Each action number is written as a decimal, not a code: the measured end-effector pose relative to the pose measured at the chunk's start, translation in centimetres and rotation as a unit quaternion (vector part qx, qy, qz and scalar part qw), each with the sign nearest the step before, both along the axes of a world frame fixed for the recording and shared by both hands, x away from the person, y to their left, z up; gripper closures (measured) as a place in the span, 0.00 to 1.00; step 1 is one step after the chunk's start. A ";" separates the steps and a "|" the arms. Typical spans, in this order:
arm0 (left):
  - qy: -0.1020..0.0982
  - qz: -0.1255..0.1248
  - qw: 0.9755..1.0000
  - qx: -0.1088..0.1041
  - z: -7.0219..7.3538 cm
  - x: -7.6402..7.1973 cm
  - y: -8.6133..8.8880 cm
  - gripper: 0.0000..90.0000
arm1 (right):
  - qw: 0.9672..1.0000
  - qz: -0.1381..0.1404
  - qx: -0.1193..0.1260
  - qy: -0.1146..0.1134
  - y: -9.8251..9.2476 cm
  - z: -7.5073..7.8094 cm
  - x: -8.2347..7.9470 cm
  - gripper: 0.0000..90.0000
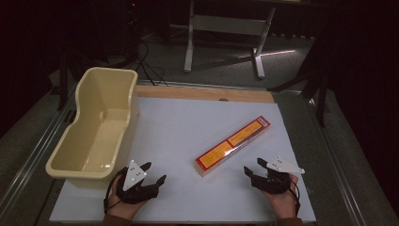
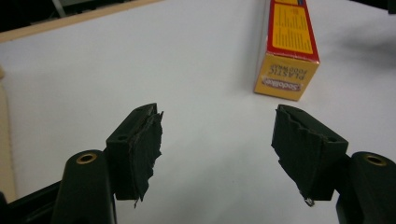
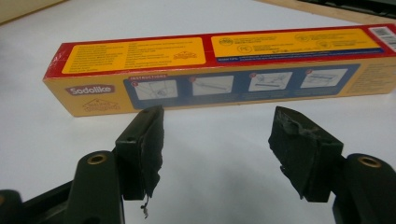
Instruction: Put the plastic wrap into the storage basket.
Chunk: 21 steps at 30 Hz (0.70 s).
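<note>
The long box (image 1: 233, 146) of plastic wrap lies flat on the white table (image 1: 179, 127), between the 2 grippers and a little farther from the person than both. The cream tub (image 1: 94, 127) stands at the left edge of the table, well apart from the box.

The left gripper (image 1: 151, 173) rests near the front edge with its jaws spread and nothing between them; in the left gripper view the near end face of the box (image 2: 286, 81) is ahead and to the right. The right gripper (image 1: 254, 167) is also spread and empty, and in the right gripper view it looks at the long side of the box (image 3: 219, 70), which is near but not touched.

The step in hand seems to be the approach for a grasp. To do it well, I think the right gripper should come to the box across its narrow width (not along its length), near the middle, so the box does not swing when lifted. The jaws should go down around both long sides before closing.

The long axis of the box runs diagonal on the table: the near end points toward the person and to the left, the far end points away and to the right.
</note>
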State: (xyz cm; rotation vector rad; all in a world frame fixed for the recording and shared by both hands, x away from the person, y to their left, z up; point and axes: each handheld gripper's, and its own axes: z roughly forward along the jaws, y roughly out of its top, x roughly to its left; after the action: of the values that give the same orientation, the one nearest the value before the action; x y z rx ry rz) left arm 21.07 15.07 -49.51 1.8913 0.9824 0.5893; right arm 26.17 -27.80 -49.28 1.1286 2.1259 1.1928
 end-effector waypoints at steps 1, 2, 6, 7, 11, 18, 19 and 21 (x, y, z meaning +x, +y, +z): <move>0.000 0.003 1.000 -0.001 0.0 0.1 0.1 0.36 | 1.000 0.000 -0.005 0.003 0.2 -0.1 0.0 0.38; -0.001 0.005 1.000 -0.002 0.1 0.1 0.1 0.36 | 1.000 0.001 -0.010 0.005 0.3 -0.2 0.1 0.38; -0.003 0.012 1.000 -0.005 0.0 0.3 0.2 0.37 | 1.000 0.011 -0.028 0.001 1.1 -0.2 0.0 0.38; -0.003 0.013 1.000 -0.005 0.0 0.4 0.3 0.37 | 0.999 0.012 -0.038 0.000 1.4 -0.2 -0.1 0.38; -0.007 0.018 1.000 -0.004 0.1 0.5 0.4 0.37 | 0.999 0.025 -0.041 0.000 2.3 -0.2 -0.1 0.38; -0.008 0.021 1.000 -0.008 0.1 0.5 0.5 0.37 | 0.999 0.038 -0.037 0.003 3.4 -0.1 -0.1 0.39; -0.008 0.021 1.000 -0.008 0.1 0.5 0.5 0.37 | 0.999 0.041 -0.032 0.004 3.7 0.0 0.0 0.43; -0.008 0.022 1.000 -0.009 0.1 0.4 0.6 0.37 | 0.998 0.049 -0.029 0.005 4.1 0.2 0.1 0.47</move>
State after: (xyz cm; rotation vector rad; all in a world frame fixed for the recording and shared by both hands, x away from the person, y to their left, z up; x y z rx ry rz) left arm 21.51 15.71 -49.39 1.8500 1.0186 0.6174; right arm 26.28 -23.66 -49.06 1.0184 2.2313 1.1632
